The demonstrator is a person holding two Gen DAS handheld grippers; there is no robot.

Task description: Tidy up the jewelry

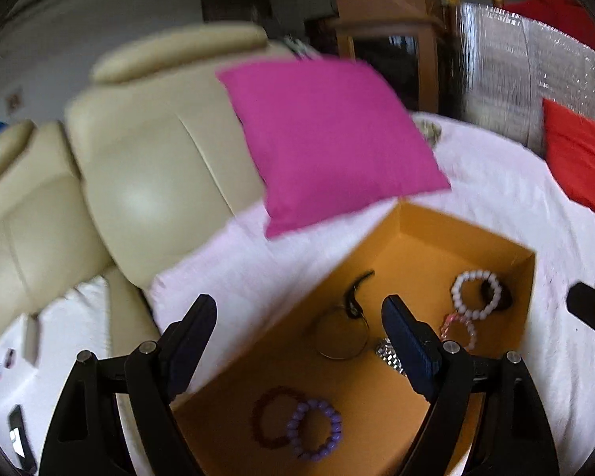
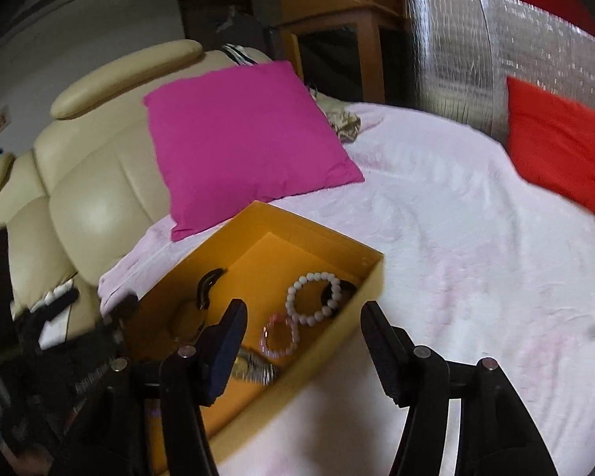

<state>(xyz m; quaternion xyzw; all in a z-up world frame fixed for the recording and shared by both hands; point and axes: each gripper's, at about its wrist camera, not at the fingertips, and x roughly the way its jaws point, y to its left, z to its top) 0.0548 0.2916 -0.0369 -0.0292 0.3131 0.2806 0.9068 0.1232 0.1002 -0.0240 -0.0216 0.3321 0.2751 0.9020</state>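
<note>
- Orange cardboard box (image 1: 400,246) lies on the pale pink bedspread (image 1: 488,198) in the left wrist view. The left gripper (image 1: 299,323) hangs over its near left edge, jaws wide apart and empty.
- Inside it: a white bead bracelet (image 1: 476,294) by the far right corner, a pink bracelet (image 1: 458,331) just beside it, a thin hoop (image 1: 341,337) and a black piece (image 1: 357,291) mid-floor, and purple (image 1: 315,428) and dark red (image 1: 271,416) bracelets touching near the front edge.
- In the right wrist view the right gripper (image 2: 303,335) hovers at the box's near right edge, jaws apart, holding nothing. A metal watch (image 2: 254,369) lies by the front wall.
- No loose jewelry shows on the bedspread, so collecting looks nearly done; tidying inside may remain.
- No readable writing or brand anywhere.
</note>
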